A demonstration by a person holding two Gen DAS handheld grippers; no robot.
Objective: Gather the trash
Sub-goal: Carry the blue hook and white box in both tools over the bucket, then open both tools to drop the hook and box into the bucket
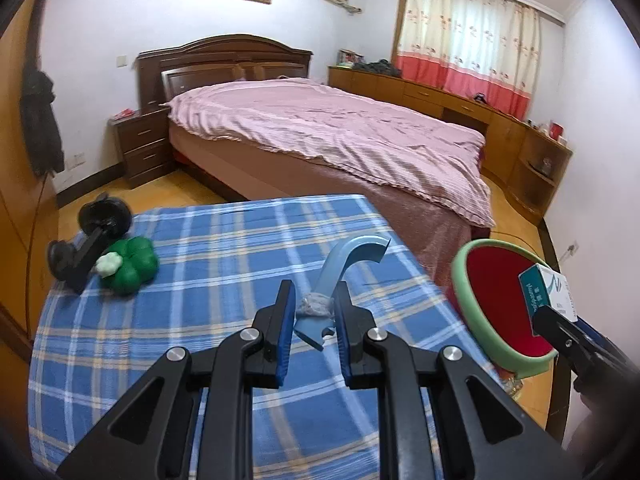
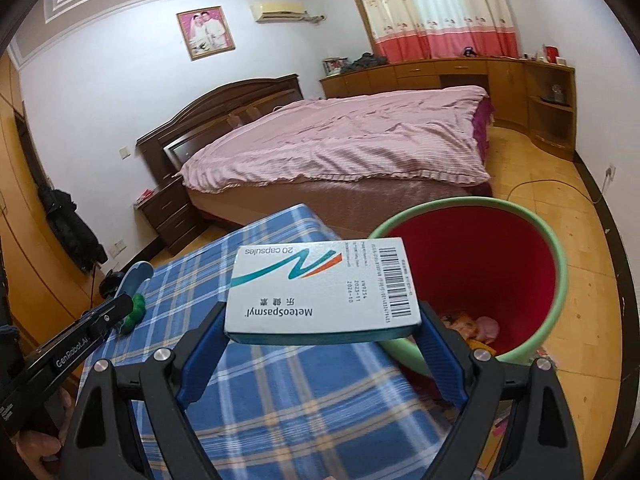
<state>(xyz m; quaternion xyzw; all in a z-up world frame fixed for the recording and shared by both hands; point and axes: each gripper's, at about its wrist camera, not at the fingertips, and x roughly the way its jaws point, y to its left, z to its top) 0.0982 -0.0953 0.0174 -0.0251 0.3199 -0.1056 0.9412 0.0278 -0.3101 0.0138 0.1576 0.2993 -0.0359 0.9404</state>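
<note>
My left gripper (image 1: 314, 312) is shut on a curved light-blue plastic piece (image 1: 344, 258) wrapped with a grey wad, held above the blue plaid table (image 1: 200, 320). My right gripper (image 2: 320, 332) is shut on a white medicine box (image 2: 320, 288), held by the table's right edge next to the rim of a red trash bin with a green rim (image 2: 560, 276). The bin also shows in the left wrist view (image 1: 464, 296), as does the box (image 1: 546, 288). Some trash lies at the bin's bottom.
A green toy (image 1: 132, 264) and a black dumbbell (image 1: 86, 240) lie at the table's far left. A bed with a pink cover (image 1: 320, 132) stands behind the table. Wooden cabinets (image 2: 460, 76) line the far wall. A cable runs across the floor (image 2: 552, 184).
</note>
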